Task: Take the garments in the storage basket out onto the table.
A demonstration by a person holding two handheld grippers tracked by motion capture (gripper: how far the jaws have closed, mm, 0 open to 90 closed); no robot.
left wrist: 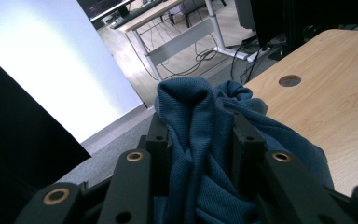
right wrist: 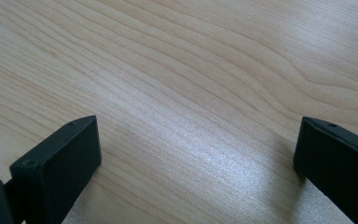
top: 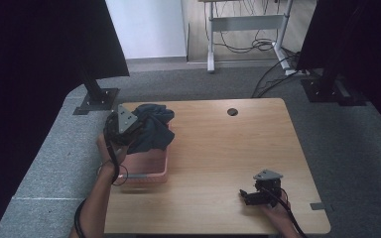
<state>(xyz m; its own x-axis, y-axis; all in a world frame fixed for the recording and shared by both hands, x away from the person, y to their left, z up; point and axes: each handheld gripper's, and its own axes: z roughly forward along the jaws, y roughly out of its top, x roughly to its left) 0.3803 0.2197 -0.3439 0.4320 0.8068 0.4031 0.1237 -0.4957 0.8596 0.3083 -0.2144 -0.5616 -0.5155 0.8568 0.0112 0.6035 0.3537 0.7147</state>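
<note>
Cloth: a dark blue knitted cloth [top: 151, 130] bunched over the far end of the pink basket [top: 151, 171], at the table's [top: 228, 158] left side.
Left gripper [left wrist: 198, 140]: jaws pinched on a thick fold of the cloth.
Right gripper [right wrist: 196, 158]: jaws wide apart, nothing between them, low over bare wood near the front edge.
Step, probably: lifting the cloth out.
Doing it well: lift straight up until the hanging part clears the rim; whether any of it catches on the basket is hard to tell.

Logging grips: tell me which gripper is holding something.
The left gripper, shut on the blue cloth over the pink basket; the right gripper is open above bare table.
</note>
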